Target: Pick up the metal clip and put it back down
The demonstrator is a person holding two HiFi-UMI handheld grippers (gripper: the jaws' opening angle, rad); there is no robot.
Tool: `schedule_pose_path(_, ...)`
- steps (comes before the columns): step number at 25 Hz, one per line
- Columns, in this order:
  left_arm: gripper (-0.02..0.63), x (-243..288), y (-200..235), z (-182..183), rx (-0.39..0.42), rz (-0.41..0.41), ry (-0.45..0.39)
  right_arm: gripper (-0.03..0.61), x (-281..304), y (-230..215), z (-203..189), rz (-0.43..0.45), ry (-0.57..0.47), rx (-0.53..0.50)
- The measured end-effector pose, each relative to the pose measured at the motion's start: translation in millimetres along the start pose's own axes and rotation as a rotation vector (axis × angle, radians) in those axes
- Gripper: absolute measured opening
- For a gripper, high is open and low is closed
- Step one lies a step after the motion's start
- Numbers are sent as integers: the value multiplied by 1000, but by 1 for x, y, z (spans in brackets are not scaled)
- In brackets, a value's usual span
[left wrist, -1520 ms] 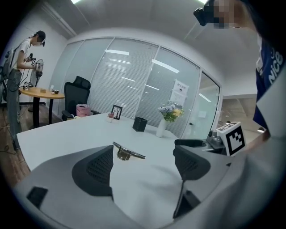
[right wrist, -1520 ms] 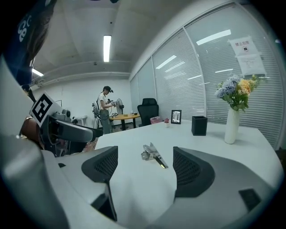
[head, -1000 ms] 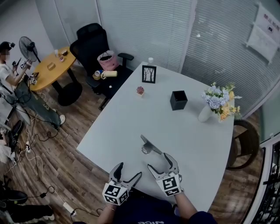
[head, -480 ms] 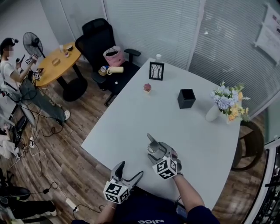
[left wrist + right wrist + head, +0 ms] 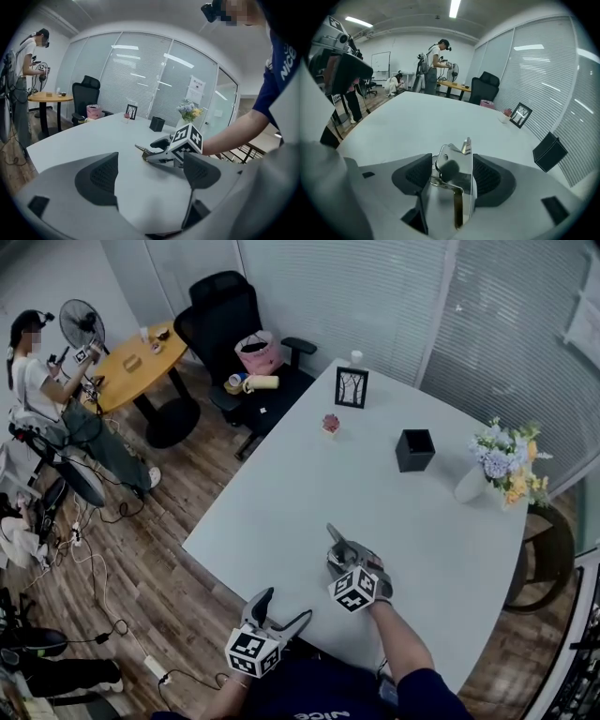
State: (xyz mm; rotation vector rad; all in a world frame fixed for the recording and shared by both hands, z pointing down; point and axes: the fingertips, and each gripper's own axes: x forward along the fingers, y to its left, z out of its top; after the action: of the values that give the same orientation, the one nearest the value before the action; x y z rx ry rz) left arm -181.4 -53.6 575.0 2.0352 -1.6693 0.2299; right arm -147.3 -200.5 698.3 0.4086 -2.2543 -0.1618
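Note:
The metal clip [image 5: 335,538] lies on the white table [image 5: 403,512] near its front edge, its shiny tip pointing away from me. My right gripper [image 5: 343,559] has come down over it. In the right gripper view the clip [image 5: 457,178] fills the gap between the two dark pads [image 5: 417,176], which lie against both its sides. These jaws have just been closing. My left gripper [image 5: 286,604] hovers open and empty off the table's front edge. The left gripper view, between its own open jaws [image 5: 150,164], shows the right gripper [image 5: 164,153] on the clip [image 5: 139,148].
Further back on the table stand a black box [image 5: 414,449], a picture frame [image 5: 352,387], a small pink plant [image 5: 330,422] and a vase of flowers [image 5: 472,482]. A black office chair [image 5: 234,315] and a person by a round yellow table [image 5: 141,367] are at the far left.
My right gripper has dropped and reached forward onto the clip, and its jaws have narrowed around it. The left gripper has hardly shifted.

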Motion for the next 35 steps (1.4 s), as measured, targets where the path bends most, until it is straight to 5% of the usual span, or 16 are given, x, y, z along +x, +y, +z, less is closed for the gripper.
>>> schedule_pose_path(12,430,0,10,6,-16,10,-22,120,9,-16,-4,-103,35,-36)
schedule_pose_path(35,430,7,9,13,26,-89,-62,104,-126,-14,89,-153,-260,92)
